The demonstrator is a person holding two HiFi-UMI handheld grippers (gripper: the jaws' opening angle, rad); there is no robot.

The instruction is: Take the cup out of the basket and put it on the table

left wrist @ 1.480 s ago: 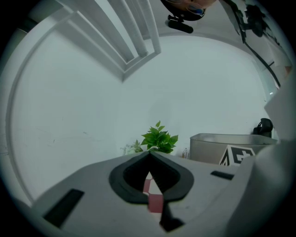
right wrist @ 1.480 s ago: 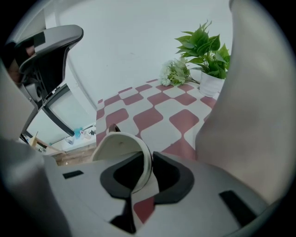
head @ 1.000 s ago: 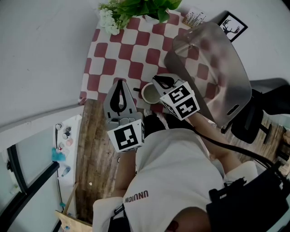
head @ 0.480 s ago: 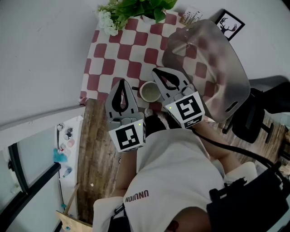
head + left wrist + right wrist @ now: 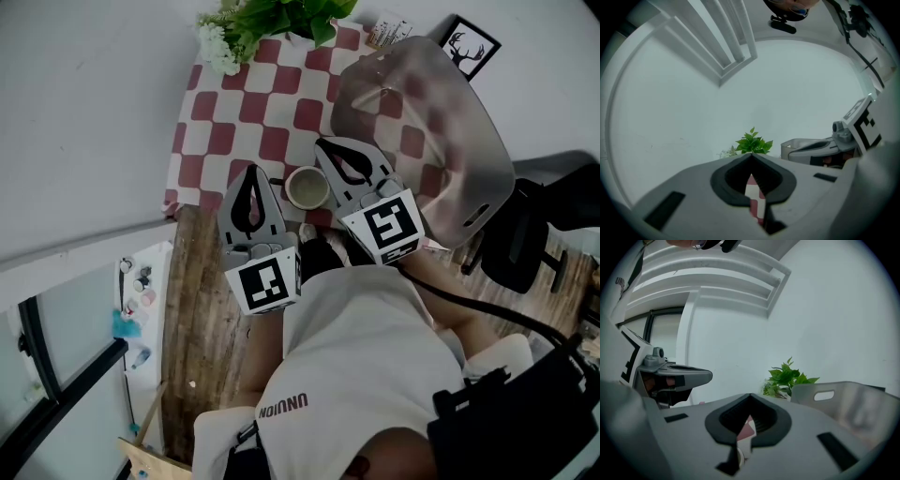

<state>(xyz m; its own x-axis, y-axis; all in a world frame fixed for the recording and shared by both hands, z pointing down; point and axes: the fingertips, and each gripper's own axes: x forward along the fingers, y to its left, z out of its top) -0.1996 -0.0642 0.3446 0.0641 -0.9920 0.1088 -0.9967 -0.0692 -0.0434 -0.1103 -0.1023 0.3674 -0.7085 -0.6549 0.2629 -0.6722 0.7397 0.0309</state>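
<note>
Hovering over the checkered tablecloth (image 5: 251,101), the left gripper (image 5: 249,172) is holding its jaws pressed together, the cup (image 5: 307,187) is standing on the cloth, and the right gripper (image 5: 330,150), likewise closed and empty, is hanging beside the grey basket (image 5: 441,122).

Red-and-white checked cloth (image 5: 234,122) lies flat. Green leafy plant (image 5: 281,17) with small white flowers (image 5: 217,49) stands at the cloth's far edge. Framed deer-head picture (image 5: 472,45) at far right, with a printed card (image 5: 389,31) near it, print unreadable. Black chair (image 5: 525,248) at right. Small pots (image 5: 137,279), possibly paints, sit on a white ledge (image 5: 145,328) at left.
</note>
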